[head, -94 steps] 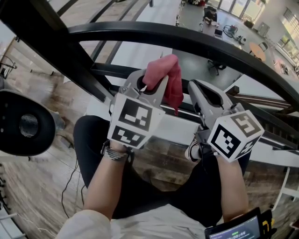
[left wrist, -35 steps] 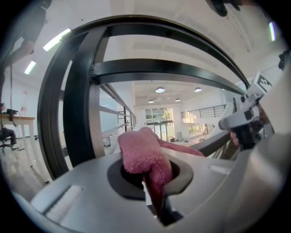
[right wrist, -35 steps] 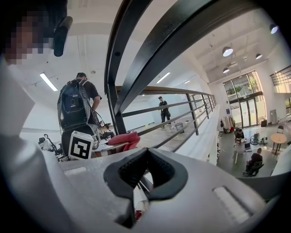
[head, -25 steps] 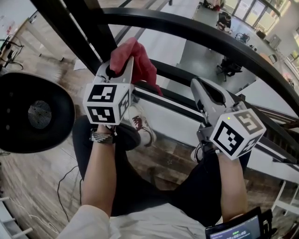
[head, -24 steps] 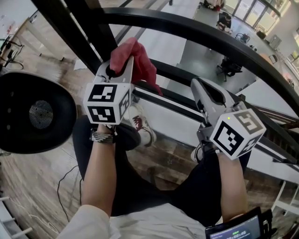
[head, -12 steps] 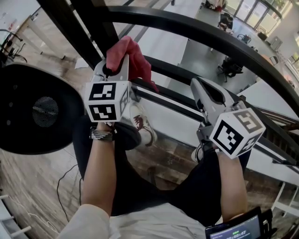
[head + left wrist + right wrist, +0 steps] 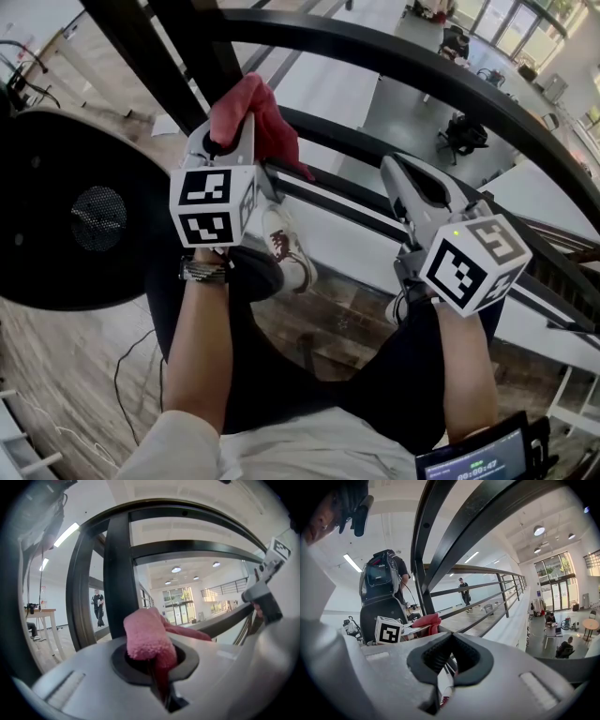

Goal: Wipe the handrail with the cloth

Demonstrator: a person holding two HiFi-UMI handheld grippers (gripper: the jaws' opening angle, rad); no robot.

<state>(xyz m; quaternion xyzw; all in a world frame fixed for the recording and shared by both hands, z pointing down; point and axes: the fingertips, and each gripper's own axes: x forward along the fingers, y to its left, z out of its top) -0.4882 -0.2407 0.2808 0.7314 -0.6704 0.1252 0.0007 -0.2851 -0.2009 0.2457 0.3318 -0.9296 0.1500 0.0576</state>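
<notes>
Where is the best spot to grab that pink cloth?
Probably the loose flap of the cloth hanging on its right side, coming in from the right. The left gripper pinches the bunched top, and the right gripper, shut and empty, sits on that side.

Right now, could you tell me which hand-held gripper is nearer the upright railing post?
Left. The left hand-held gripper, clamping the cloth, is beside the post; the right hand-held gripper is farther right.

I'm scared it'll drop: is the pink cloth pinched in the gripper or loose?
Pinched: the left gripper has its jaws shut on the pink cloth, which bunches up above them.
</notes>
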